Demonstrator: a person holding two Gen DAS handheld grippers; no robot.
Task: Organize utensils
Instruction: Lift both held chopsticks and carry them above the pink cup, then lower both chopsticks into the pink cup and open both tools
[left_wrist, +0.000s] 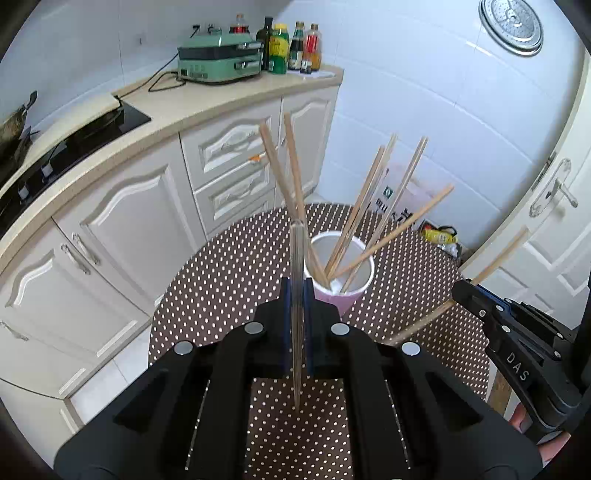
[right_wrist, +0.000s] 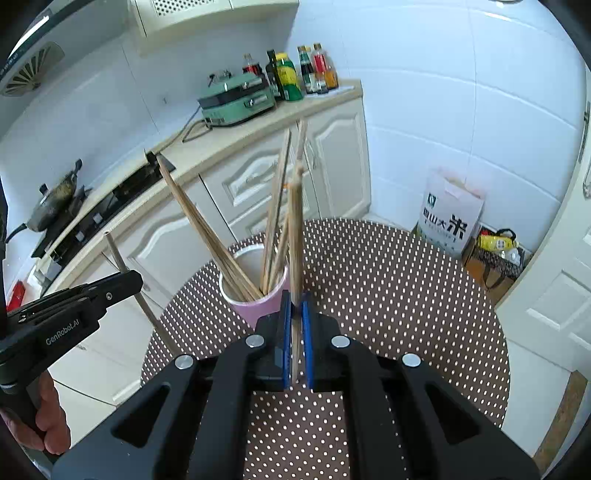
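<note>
Polka-dot surface is filling the lower centre. Pink cup is sitting mid-frame, already bristling with chopsticks. Both tongs are pinching one chopstick each. Step: carrying to cup. Next: tipping ends into the rim, then releasing.

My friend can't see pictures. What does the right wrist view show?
The right gripper pinches a chopstick above a pink cup of chopsticks on a dotted table. The left gripper holds another.

White tiled walls back cream cabinets; a white door stands beside the polka-dot counter.
</note>
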